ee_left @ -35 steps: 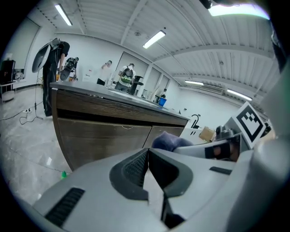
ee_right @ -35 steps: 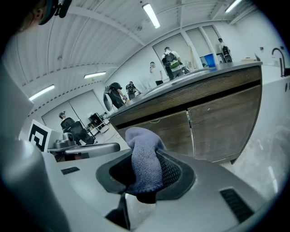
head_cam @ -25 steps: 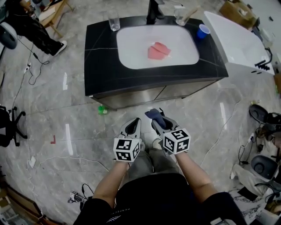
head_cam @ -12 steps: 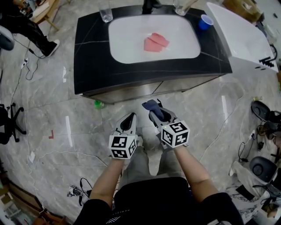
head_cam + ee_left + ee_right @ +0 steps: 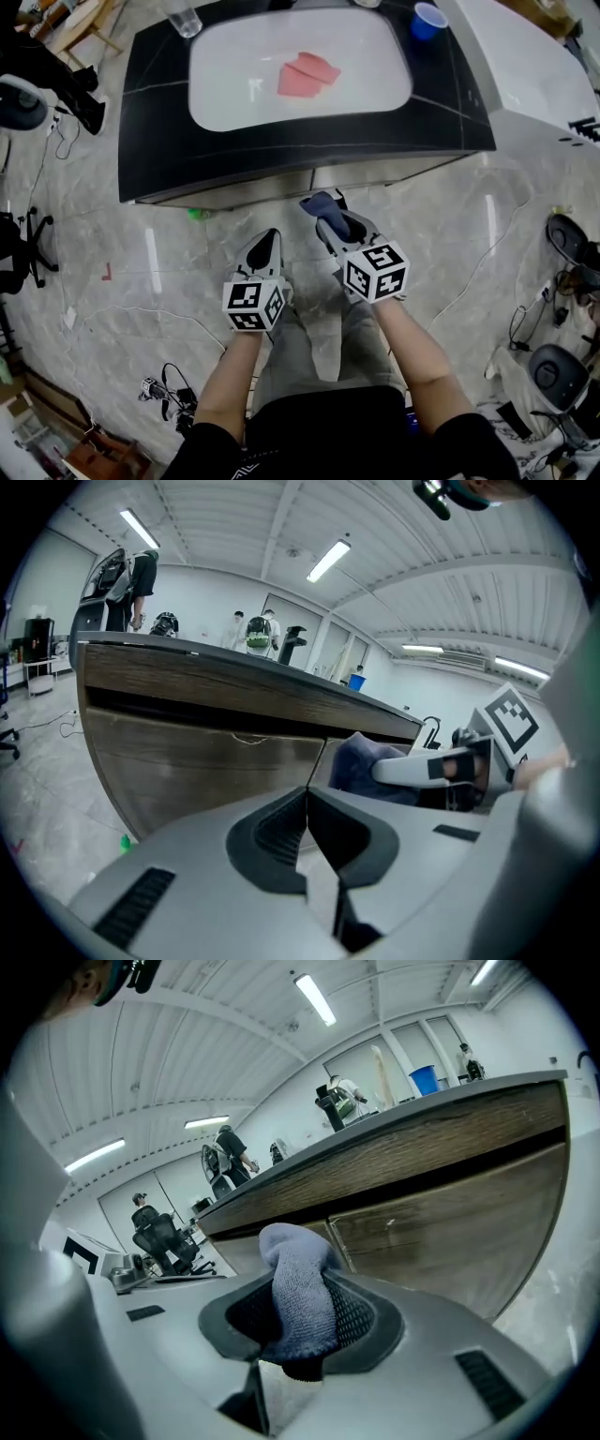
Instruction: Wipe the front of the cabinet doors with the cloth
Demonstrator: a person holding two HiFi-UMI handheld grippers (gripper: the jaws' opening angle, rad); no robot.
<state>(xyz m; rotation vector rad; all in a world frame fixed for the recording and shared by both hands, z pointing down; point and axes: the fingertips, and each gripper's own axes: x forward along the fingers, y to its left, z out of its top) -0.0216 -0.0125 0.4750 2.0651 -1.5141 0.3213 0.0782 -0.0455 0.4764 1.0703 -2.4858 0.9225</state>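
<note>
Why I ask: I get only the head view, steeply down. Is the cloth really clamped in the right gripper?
Observer: Yes. In the right gripper view the right gripper's jaws pinch the blue-grey cloth, and a bunched end stands out past the tips.
Operator: And the left one, is it carrying anything?
Observer: No. The left gripper's jaws are together with nothing between them.
Operator: Is the cloth on the doors?
Observer: I cannot tell whether it touches. The left gripper view shows the cloth close by the seam where the two wood-grain cabinet doors meet.
</note>
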